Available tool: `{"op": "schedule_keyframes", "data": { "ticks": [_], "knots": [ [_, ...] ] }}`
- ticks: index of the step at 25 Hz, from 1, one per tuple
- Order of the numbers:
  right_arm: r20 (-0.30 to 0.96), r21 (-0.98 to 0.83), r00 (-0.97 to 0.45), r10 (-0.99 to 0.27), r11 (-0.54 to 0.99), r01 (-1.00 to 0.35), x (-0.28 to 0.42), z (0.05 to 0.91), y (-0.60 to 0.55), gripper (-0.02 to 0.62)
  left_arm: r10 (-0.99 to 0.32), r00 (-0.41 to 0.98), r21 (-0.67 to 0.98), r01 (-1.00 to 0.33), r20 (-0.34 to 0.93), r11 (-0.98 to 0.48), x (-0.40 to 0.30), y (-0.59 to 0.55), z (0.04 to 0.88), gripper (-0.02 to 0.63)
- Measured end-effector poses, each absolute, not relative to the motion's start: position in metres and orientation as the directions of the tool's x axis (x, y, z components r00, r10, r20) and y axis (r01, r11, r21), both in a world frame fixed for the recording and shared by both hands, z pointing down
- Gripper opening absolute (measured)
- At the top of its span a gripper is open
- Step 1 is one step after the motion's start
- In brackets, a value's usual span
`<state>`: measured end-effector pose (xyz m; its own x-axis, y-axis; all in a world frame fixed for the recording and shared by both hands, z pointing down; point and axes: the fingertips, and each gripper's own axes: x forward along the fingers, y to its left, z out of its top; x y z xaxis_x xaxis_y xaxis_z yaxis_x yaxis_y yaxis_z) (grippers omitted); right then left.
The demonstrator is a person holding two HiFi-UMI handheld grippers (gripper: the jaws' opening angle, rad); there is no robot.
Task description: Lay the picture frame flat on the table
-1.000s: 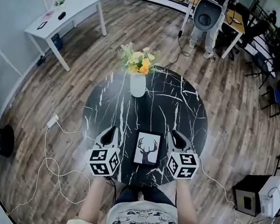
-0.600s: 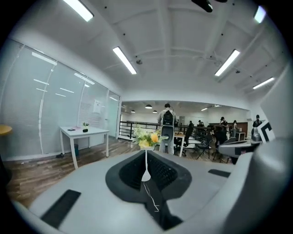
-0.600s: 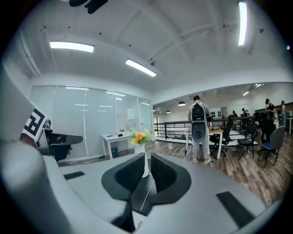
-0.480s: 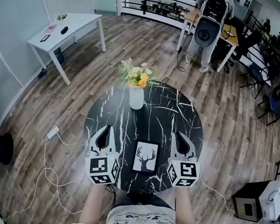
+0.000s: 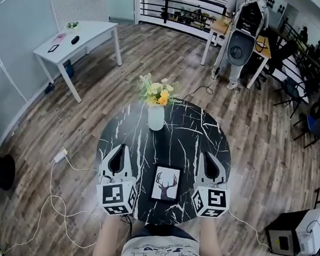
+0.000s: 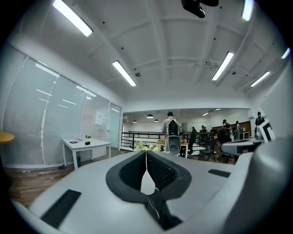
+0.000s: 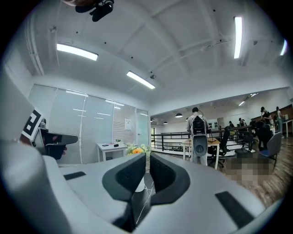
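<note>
1. The picture frame [image 5: 166, 183] sits in the lower middle of the head view, on the near edge of the round black table [image 5: 193, 133]. Its deer print faces up toward the camera. Whether it lies fully flat cannot be told.
2. The left gripper [image 5: 120, 149] is left of the picture frame and apart from it. In the left gripper view the left gripper [image 6: 146, 153] has its jaws together at the tips, with nothing between them.
3. The right gripper [image 5: 207, 155] is right of the picture frame, also clear of it. In the right gripper view the right gripper [image 7: 147, 160] has its jaws drawn in to a thin slit and holds nothing.
4. A white vase [image 5: 156, 117] of flowers [image 5: 156, 91] stands at the far side of the table, in the upper middle.
5. A white desk [image 5: 82, 34] stands at the upper left, and a white cable [image 5: 59, 199] trails over the wood floor at the lower left.
</note>
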<state>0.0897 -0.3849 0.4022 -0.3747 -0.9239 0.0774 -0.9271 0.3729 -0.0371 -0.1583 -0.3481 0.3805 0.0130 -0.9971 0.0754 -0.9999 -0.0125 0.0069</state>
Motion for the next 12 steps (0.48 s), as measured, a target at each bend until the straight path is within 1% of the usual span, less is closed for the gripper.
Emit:
{"op": "schedule_keyframes", "data": {
  "ticks": [12],
  "knots": [
    [0.052,-0.04,-0.366,-0.929,0.364,-0.931,0.0911,0.394,-0.3828,0.041,-0.998,0.014,0.016,-1.0,0.062,-0.013,-0.1558,-0.3449,0.3774,0.028]
  ]
}}
